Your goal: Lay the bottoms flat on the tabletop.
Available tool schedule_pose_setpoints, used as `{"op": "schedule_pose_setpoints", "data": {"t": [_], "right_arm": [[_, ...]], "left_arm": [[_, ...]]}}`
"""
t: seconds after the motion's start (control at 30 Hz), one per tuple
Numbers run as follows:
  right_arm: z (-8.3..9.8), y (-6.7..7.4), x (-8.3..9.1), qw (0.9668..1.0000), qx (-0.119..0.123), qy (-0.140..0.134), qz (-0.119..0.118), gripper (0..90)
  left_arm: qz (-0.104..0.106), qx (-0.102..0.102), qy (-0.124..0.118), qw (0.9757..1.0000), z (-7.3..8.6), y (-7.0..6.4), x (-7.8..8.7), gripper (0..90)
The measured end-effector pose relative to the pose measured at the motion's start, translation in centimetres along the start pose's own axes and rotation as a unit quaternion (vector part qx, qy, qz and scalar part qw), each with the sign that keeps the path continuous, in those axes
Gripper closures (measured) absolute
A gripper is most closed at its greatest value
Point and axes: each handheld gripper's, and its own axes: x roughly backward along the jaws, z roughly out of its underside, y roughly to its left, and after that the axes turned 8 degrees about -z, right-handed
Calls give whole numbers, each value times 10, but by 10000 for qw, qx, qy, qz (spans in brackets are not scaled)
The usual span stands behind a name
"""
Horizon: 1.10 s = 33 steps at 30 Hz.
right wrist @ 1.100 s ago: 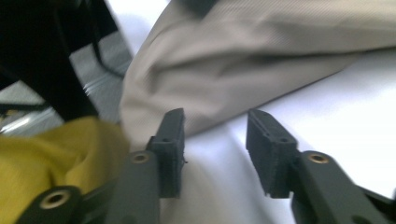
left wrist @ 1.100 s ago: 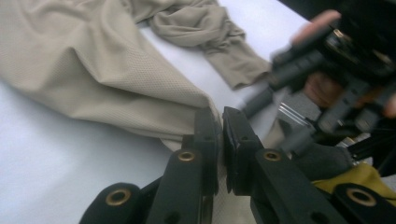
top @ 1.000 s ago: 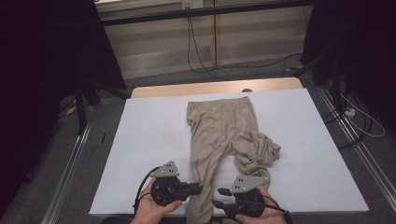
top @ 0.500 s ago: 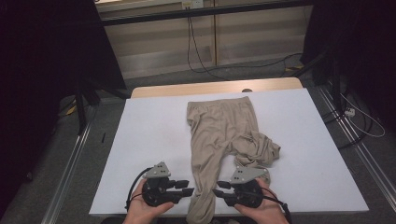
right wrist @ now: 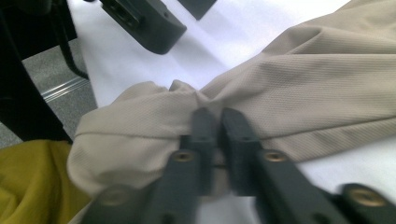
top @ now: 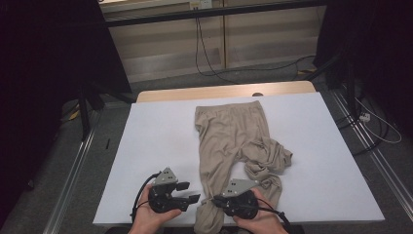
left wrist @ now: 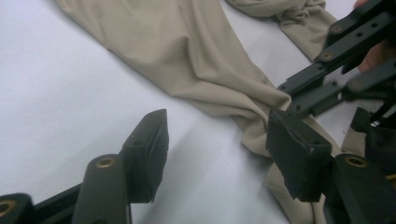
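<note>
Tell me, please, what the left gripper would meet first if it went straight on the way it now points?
Most likely the near leg of the beige trousers, where the right gripper pinches the cloth. The left gripper, jaws just opening with nothing between them, points across bare white tabletop at that bunched spot; depth is uncertain.

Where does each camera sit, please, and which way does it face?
High view: above the person's side, looking forward and down on the table and trousers; both hands, left gripper, right gripper.
Left gripper view: on the left gripper, along its open jaws at cloth.
Right gripper view: on the right gripper, jaws pinching the trouser leg.
Both gripper views share that leg and each other's jaws.
</note>
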Motion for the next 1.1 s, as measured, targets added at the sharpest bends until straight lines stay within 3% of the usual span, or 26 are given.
{"op": "schedule_pose_setpoints", "data": {"t": [0.07,0.13,0.27,0.33,0.47,0.6,0.7,0.8,0.83,0.87,0.97,1.1], "right_arm": [[0,-1,10,9999,-40,-113,-34,900],[0,-3,21,9998,-59,-204,-8,900],[4,-8,36,9994,-123,-287,113,900],[4,-8,36,9995,-127,-275,133,900],[0,-6,43,9994,14,-252,233,900],[6,-16,60,9985,-125,-356,405,900],[15,-24,73,9973,-214,-343,609,900],[23,-36,85,9955,-330,-312,831,900],[26,-40,88,9948,-406,-309,879,900],[27,-41,90,9945,-462,-314,880,900],[26,-31,83,9970,-397,-299,589,891],[20,-10,59,9995,-233,-189,95,810]], "left_arm": [[155,74,80,9998,0,-1,-2,480],[181,96,130,9997,0,-4,-4,516],[264,15,211,9994,-2,-9,-9,579],[321,-91,272,9991,-2,-12,-10,661],[311,-70,276,9991,-1,-13,-10,644],[262,-84,250,9993,-3,-14,-12,642],[324,-219,199,9990,-11,-21,-17,678],[371,-534,174,9977,-23,-30,-27,705],[362,-551,197,9976,-25,-33,-32,720],[388,-594,231,9972,-26,-35,-36,739],[575,-663,361,9955,-23,-41,-40,728],[417,-818,505,9945,-19,-50,-46,572]]}}
